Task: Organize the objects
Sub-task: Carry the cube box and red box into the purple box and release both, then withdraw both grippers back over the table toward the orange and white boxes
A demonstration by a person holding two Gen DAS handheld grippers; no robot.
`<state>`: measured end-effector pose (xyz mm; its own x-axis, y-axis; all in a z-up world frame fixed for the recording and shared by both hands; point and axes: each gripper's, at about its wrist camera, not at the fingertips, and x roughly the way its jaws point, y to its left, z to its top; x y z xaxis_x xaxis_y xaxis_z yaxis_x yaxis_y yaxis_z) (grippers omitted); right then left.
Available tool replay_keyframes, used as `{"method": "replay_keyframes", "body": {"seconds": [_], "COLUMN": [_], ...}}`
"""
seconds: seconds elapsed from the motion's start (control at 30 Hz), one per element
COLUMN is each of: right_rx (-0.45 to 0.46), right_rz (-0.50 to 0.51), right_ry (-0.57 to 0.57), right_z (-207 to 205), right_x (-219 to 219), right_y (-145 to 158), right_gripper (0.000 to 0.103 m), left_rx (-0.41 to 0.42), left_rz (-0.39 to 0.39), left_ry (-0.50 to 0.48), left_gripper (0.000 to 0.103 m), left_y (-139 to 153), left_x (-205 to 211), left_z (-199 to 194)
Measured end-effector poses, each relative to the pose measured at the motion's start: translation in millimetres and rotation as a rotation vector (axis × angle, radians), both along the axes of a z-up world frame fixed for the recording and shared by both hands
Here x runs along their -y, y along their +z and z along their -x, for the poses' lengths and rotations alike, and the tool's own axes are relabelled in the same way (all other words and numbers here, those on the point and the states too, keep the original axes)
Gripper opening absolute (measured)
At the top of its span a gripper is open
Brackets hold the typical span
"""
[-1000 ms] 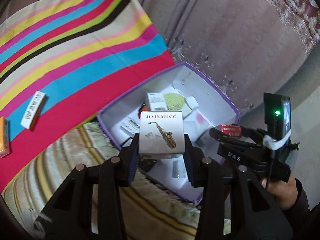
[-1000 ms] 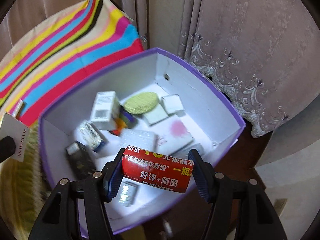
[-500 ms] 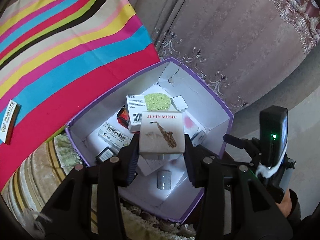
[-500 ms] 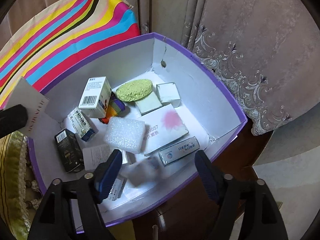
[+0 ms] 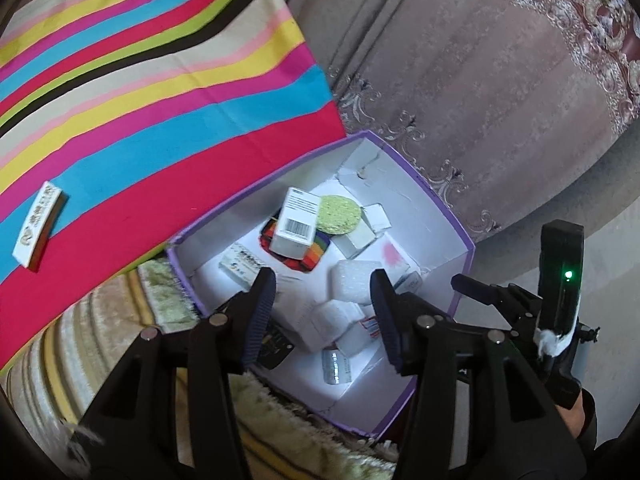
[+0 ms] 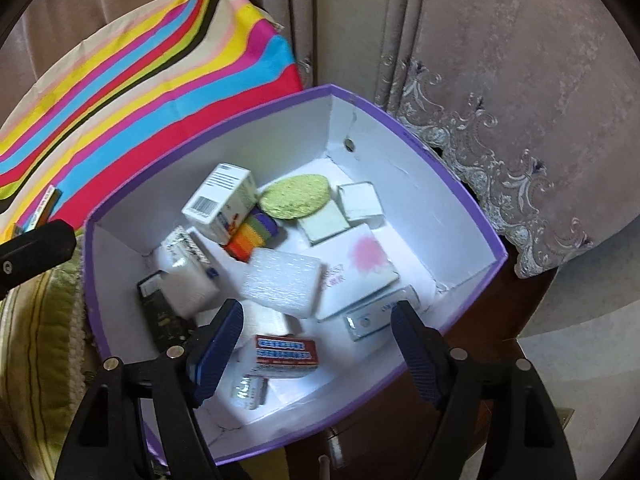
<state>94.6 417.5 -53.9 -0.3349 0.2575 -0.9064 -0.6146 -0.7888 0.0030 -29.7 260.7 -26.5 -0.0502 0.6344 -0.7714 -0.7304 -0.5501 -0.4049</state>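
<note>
Purple box (image 6: 440, 152) now holds both dropped packs: the red pack (image 6: 286, 354) lies under the right gripper (image 6: 316, 344), whose jaws stand wide and empty. The left gripper (image 5: 322, 312) jaws are opening, nothing between them, the saxophone pack released. One pack (image 5: 38, 224) waits on the striped cloth (image 5: 160, 80).

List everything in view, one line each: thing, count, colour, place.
Storage box: one, purple outside, white inside, beside the cloth.
Striped cloth: one, multicolour, left of the box.
Barcode carton: one, white, in the box, on the rainbow block.
Rainbow block: one, striped, in the box.
Round sponge: one, green, far end of the box.
Foam pad: one, white, box middle.
Red-label packet: one, near end of the box.
Slim carton: one, white, on the cloth.
Curtain: mauve, behind.
Left tongs: opening, nothing gripped.
Right tongs: open, empty.
</note>
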Motion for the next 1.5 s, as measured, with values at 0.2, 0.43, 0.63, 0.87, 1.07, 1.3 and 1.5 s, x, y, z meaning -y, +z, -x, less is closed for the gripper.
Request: {"method": "replay_keyframes", "body": {"seconds": [0.2, 0.43, 0.63, 0.87, 1.07, 1.3, 1.5], "right_rx": [-0.023, -0.045, -0.057, -0.065, -0.078, -0.097, -0.103], "right_rz": [-0.005, 0.005, 0.005, 0.006, -0.003, 0.006, 0.025], "right_ry": [0.052, 0.125, 0.206, 0.279, 0.342, 0.431, 0.522], "right_z": [15.9, 38.4, 58.2, 81.2, 104.6, 136.2, 164.6], "right_x": [17.4, 43.9, 70.7, 91.9, 107.2, 127.5, 144.3], "right_y": [10.2, 17.2, 22.2, 24.3, 29.5, 31.1, 30.2], "right_gripper": [0.077, 0.077, 0.078, 0.079, 0.079, 0.081, 0.083], "left_rx": [-0.005, -0.012, 0.018, 0.148, 0.204, 0.234, 0.227], "left_rz": [-0.010, -0.028, -0.044, -0.062, -0.018, 0.042, 0.050], "left_ry": [0.082, 0.195, 0.307, 0.426, 0.403, 0.405, 0.425], "left_gripper": [0.054, 0.060, 0.062, 0.064, 0.064, 0.064, 0.064], "left_y": [2.5, 5.5, 2.6, -14.9, -34.9, -56.7, -56.0], "left_x": [31.2, 77.0, 125.3, 184.6, 199.7, 203.8, 212.5], "left_z": [17.1, 38.4, 57.3, 94.6, 129.7, 157.8, 164.6]}}
